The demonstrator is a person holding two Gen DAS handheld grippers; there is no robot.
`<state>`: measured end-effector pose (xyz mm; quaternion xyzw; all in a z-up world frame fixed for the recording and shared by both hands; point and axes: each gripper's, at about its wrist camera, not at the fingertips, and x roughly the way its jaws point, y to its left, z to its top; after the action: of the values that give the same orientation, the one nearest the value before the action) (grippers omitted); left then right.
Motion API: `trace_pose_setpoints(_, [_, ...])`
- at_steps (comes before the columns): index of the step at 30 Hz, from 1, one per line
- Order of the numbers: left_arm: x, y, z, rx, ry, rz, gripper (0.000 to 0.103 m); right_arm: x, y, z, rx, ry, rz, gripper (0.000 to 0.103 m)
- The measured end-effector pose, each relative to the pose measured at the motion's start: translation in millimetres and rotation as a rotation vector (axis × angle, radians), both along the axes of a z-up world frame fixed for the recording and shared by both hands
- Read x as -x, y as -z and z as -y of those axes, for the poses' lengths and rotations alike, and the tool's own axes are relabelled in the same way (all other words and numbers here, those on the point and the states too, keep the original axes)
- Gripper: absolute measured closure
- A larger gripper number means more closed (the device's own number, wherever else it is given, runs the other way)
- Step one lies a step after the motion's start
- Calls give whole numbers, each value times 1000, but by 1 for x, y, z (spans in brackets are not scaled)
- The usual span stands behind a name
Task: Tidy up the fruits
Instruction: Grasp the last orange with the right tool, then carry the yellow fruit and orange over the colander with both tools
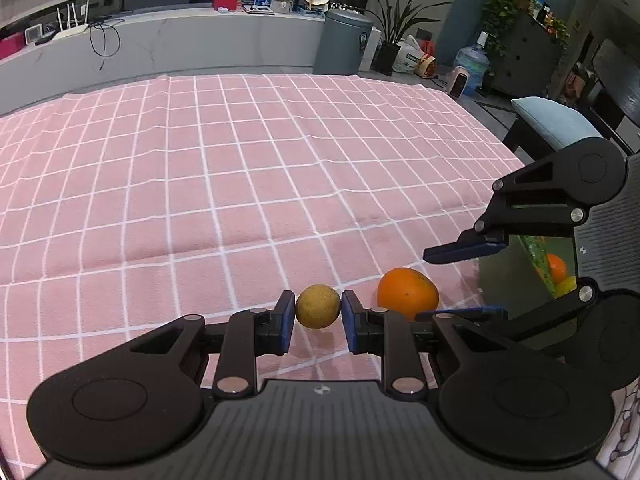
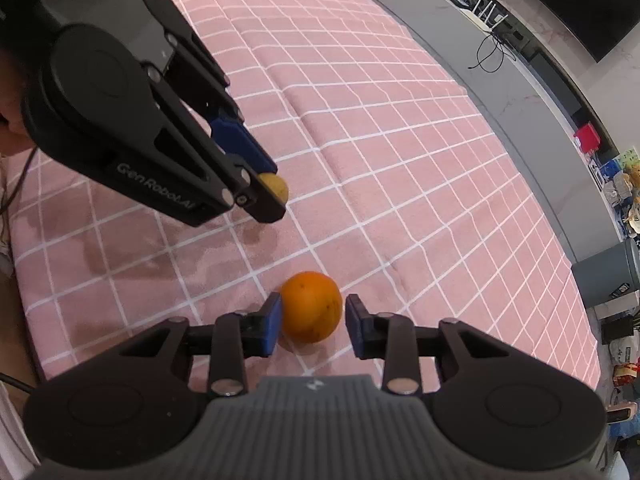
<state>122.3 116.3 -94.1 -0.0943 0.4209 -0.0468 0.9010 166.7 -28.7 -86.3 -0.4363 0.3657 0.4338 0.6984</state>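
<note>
1. Fruits: we see two on the pink checked cloth. A small yellow-brown fruit sits low in the centre of the left wrist view; a larger orange lies low in the centre of the right wrist view.
2. The left gripper is clamped on the small fruit, a blue pad touching each side. In the right wrist view this gripper enters from the upper left, and the fruit appears clear of the cloth, with a shadow beneath it.
3. The right gripper straddles the orange at a narrow spread. Its left pad touches the peel; the right pad stands just off it, so we judge the orange not yet gripped and at rest on the cloth.
4. Step in hand, as we read it: seating the right gripper's hold on the orange.
5. To do it well, we would centre the pads across the widest part of the orange, close evenly, and lift only once both pads bear.
6. A one-sided push may roll the orange away, so the closing should be slow.
7. No bowl or tray shows clearly in either view, so we cannot tell where the fruits should go.
</note>
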Motion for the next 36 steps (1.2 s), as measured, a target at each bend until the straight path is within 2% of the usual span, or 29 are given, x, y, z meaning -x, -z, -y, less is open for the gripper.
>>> trace_pose_setpoints(5, [2, 1, 2, -25, 19, 11, 75, -5, 4, -7, 12, 30, -25, 65])
trace_pose_setpoints(10, [0, 0, 0, -6, 13, 28, 75, -11, 13, -13, 31, 82, -63, 65])
trace_pose_setpoints(19, [4, -1, -1, 7, 2, 48, 75, -2, 10, -14, 19, 117, -40, 68])
trace_pose_setpoints(27, [14, -16, 5, 38, 8, 69, 75, 28, -30, 12, -100, 173, 18, 68])
trace_pose_setpoints(36, [19, -56, 51, 76, 99, 131, 75, 54, -81, 86, -263, 396, 92, 68])
